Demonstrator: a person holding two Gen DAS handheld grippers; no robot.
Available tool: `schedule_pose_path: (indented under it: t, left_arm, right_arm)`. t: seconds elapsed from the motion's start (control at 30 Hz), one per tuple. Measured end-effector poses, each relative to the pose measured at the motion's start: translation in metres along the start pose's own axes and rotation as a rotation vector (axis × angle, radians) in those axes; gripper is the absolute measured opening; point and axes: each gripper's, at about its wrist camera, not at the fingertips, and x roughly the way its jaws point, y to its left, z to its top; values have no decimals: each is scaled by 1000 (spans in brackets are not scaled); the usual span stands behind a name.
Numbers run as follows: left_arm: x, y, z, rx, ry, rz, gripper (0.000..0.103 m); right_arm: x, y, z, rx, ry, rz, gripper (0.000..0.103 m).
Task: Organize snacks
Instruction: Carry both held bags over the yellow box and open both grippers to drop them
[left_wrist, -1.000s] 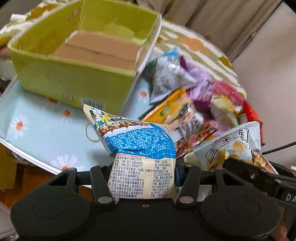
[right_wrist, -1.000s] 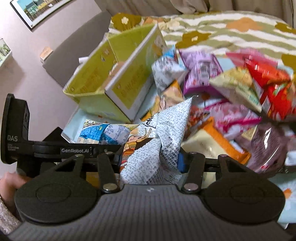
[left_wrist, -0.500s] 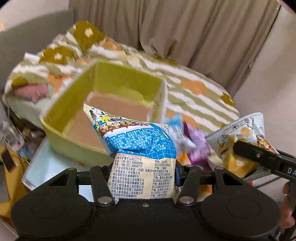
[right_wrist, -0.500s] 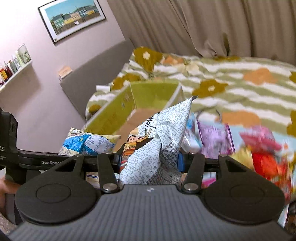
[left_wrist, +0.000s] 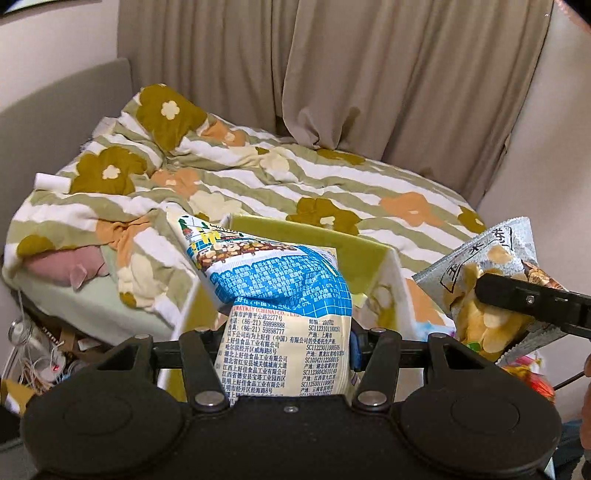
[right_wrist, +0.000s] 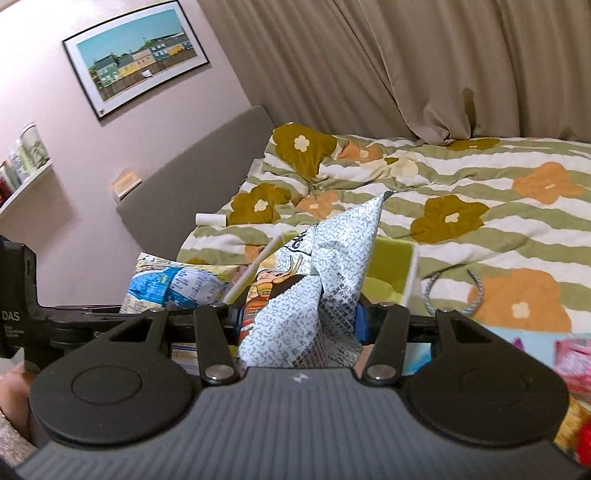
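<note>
Left wrist view: left gripper (left_wrist: 286, 345) was clenched on the blue-and-white snack bag (left_wrist: 273, 291), gripped low across its printed back panel, so most of the bag stood up and forward of the fingers. Holding it near the bottom probably kept the bulky top free to tip into the green box (left_wrist: 332, 247), whose far wall showed just behind the bag. The box interior was hidden by the bag. At right, the right gripper's finger crossed the grey chip bag (left_wrist: 484, 280), held beside the box. Striped floral bedding (left_wrist: 258, 177) lay beyond.

Right wrist view: right gripper (right_wrist: 301, 325) was closed on the grey chip bag (right_wrist: 332, 273), pinched at its crumpled middle, its pointed corner rising above the fingers. The green box (right_wrist: 391, 266) sat just behind and slightly right of it. The blue-and-white snack bag (right_wrist: 177, 284) showed to the left. Loose snacks (right_wrist: 572, 354) remained at lower right, blurred.

Judgement: both bags appeared poised for dropping into the box.
</note>
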Motion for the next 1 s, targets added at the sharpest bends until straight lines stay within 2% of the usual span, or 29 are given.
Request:
schedule_pose_path:
  t: [0.2,0.37,0.43,0.47,0.5,0.53,0.63,0.77,1.0]
  left_arm:
    - [76,26,36,30,98,-78,59]
    - [132,28,44,73,180,-145,59]
    - [150,27,45,92,203,-170,69]
    - [156,27,44,105,207,-171,85]
    - [160,27,43,116,206,-163,95]
    - [163,28,41,125,203,-150,96]
    - [164,32,36,134,216,-144,97]
    - [147,44,30,101,193,-133,97]
    - [120,55,25,31,164,-105,97]
  right_arm:
    - [66,21,22,31,26,-86,66]
    - [109,23,25,101,51,-168,66]
    - [119,21,25,130,57,-203,66]
    - [122,18,23,141,59,-218,66]
    - [125,15,22,149,60,-235,66]
    - [127,12,20,154,62,-252,66]
    - [131,4,16,157,72,-282,66]
    - [137,-3,13,143,90,-288,66]
    - [154,7,14,35,127,-299,67]
